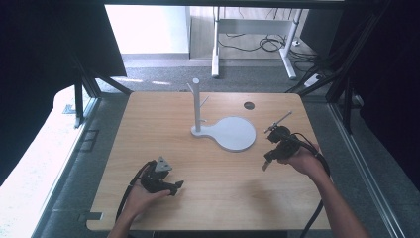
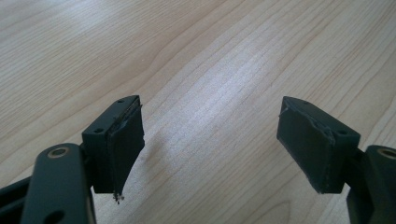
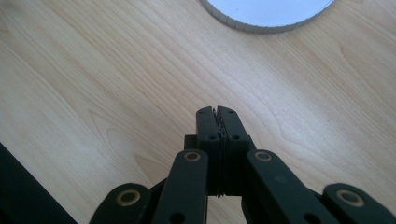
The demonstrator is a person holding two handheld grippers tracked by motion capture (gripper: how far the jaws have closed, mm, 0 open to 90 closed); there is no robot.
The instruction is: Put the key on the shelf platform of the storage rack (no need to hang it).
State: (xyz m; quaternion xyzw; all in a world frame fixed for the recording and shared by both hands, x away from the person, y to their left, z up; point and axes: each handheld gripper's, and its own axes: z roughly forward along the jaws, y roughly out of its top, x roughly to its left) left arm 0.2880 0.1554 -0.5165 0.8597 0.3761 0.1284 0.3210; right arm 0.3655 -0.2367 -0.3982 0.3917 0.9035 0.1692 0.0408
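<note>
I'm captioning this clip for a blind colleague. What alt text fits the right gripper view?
The right claw points down at a pale wooden table, its two black jaws pressed together with nothing between them. The curved rim of a white round base lies on the table just beyond the jaws, at the top of the picture.

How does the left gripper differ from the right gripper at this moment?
The left gripper has its jaws wide apart, while the right gripper has its jaws pressed together. The left gripper is low over the near part of the wooden table; the right gripper is beside the white round base. Both are black, hand-held, and hold nothing.
</note>
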